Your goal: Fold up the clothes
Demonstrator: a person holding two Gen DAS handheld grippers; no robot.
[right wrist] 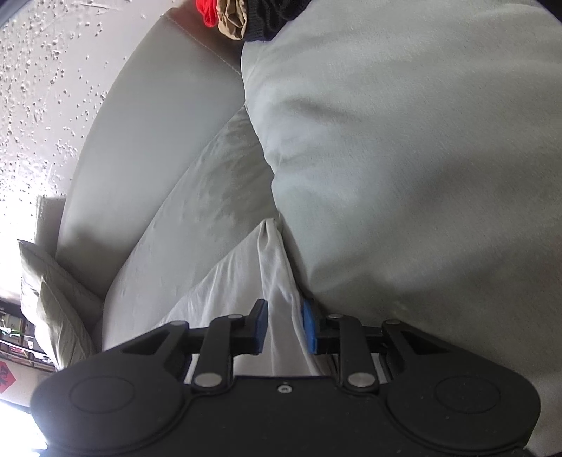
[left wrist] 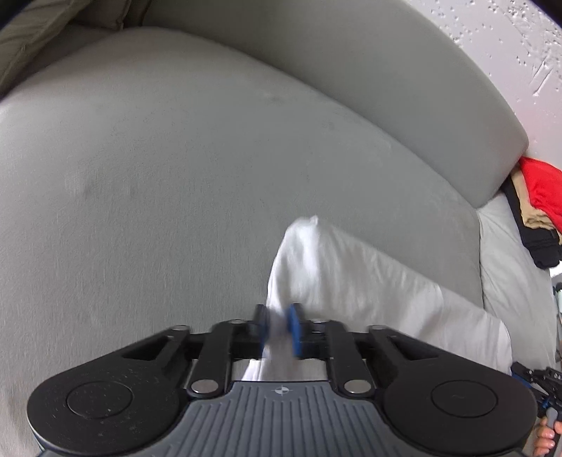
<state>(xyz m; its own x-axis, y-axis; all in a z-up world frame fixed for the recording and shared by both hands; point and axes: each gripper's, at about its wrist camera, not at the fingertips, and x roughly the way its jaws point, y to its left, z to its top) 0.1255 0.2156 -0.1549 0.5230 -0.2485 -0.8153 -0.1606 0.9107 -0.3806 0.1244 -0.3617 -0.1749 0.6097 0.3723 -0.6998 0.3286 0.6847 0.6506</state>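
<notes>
A grey sofa [left wrist: 175, 175] is filling the view; a bumpy white wall [left wrist: 509, 42] is showing at two o'clock.

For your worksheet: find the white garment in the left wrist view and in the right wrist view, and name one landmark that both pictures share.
Left wrist: white garment lower centre, clamped in left gripper, trailing right.
Right wrist: white garment lower centre, running between the fingers of right gripper.
Shared landmark: red cloth beside the grey cushion.

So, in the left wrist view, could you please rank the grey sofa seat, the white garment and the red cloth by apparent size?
1. Grey sofa seat, largest by far.
2. White garment, though it is nearest the camera, which inflates it.
3. Red cloth, smallest; it is farther off and cut by the frame edge.
</notes>
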